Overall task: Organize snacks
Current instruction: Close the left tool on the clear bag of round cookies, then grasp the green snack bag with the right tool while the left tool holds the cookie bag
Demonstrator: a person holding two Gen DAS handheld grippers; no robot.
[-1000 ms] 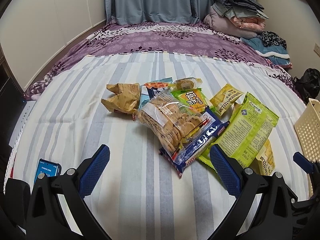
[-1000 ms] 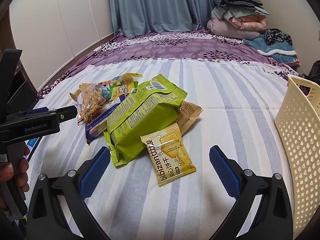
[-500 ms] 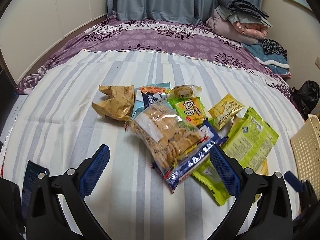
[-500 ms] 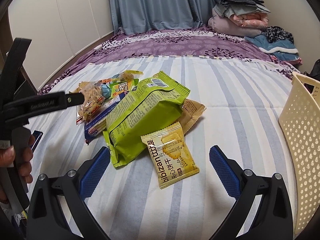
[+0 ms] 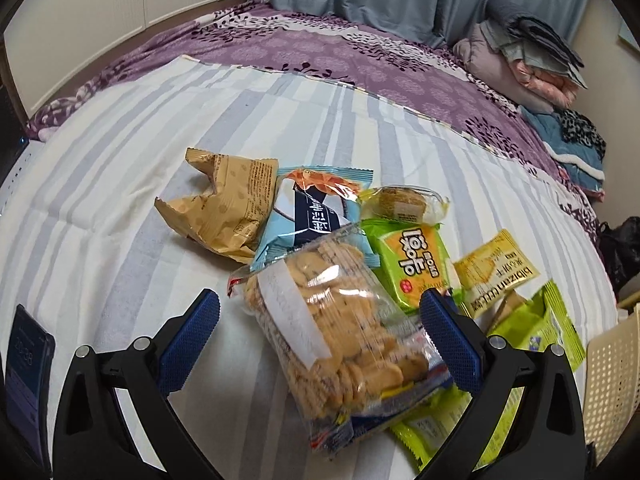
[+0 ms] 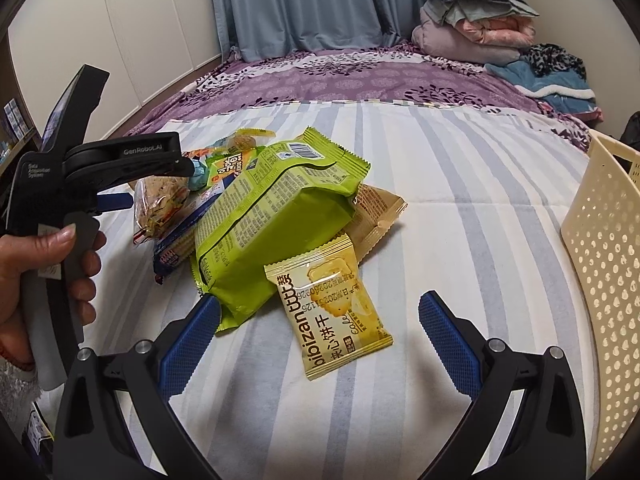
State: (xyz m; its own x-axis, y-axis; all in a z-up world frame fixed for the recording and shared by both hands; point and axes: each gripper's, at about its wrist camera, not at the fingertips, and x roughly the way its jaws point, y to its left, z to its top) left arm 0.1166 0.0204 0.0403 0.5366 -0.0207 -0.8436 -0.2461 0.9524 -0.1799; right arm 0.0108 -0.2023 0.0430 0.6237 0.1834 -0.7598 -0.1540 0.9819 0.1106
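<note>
While snacks lie heaped mid-bed on the striped blanket (image 6: 460,184), the left claw (image 5: 320,340) gapes wide astride the clear cookie bag (image 5: 332,320), gripping nothing. The right claw (image 6: 320,340), equally wide and empty, frames a yellow biscuit packet (image 6: 332,304); the cream basket (image 6: 604,264) near the bed's right edge likely awaits them.

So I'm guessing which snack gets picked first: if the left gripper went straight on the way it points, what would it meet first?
Most likely the clear bag of cookies. It lies between the open fingers of the left gripper, on top of the pile. How far ahead it lies is hard to judge through the fisheye.
</note>
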